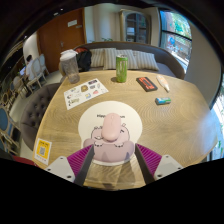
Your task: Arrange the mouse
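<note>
The gripper [111, 158] reaches out over a wooden table [170, 122], and one pale pink mouse [111, 133] sits between its two fingers. Each finger carries a magenta pad [78, 160], and the two pads lie close against the mouse's sides, so the fingers stand part closed around it. Whether both pads actually press on the mouse cannot be told from this view. The mouse rests on a round, light-coloured mat [128, 108] just ahead of the fingers, its narrow end pointing away from the gripper.

Beyond the mat, one green can [121, 68] stands upright near the far edge of the table. Its label is too small to read. To the left of the can stands one clear, lidded plastic container [69, 66]. Between that container and the mat lies one white printed sheet [86, 93] with small pictures on it; its writing cannot be made out. Right of the can lies one dark, flat rectangular object with red on it [147, 84], and nearer the right edge one small light blue object [162, 100]. At the near left edge lies one yellow printed card [43, 150], also unreadable.

Behind the table stands a grey sofa [150, 50], with windows [176, 30] above it.
</note>
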`<state>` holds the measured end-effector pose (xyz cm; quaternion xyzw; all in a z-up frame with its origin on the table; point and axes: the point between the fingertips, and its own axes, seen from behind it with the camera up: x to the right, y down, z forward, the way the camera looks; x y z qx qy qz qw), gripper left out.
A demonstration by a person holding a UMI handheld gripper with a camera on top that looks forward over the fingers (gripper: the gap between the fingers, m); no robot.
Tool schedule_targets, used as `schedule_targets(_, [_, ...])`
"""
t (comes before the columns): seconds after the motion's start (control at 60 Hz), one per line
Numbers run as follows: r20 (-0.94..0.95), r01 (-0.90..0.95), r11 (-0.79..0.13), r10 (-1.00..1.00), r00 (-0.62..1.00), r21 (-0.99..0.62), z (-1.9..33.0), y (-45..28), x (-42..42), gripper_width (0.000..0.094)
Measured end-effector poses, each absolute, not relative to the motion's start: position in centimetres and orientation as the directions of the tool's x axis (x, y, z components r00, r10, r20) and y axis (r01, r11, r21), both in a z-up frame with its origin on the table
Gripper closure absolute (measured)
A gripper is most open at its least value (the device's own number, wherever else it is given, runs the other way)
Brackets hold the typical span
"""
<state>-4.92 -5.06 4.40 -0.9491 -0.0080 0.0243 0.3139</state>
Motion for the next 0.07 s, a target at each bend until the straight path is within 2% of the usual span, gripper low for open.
schedule_targets(0.067, [-0.04, -0.014, -0.809, 0.012, 0.999, -0.588, 5.1, -7.9, -4.4, 0.0091])
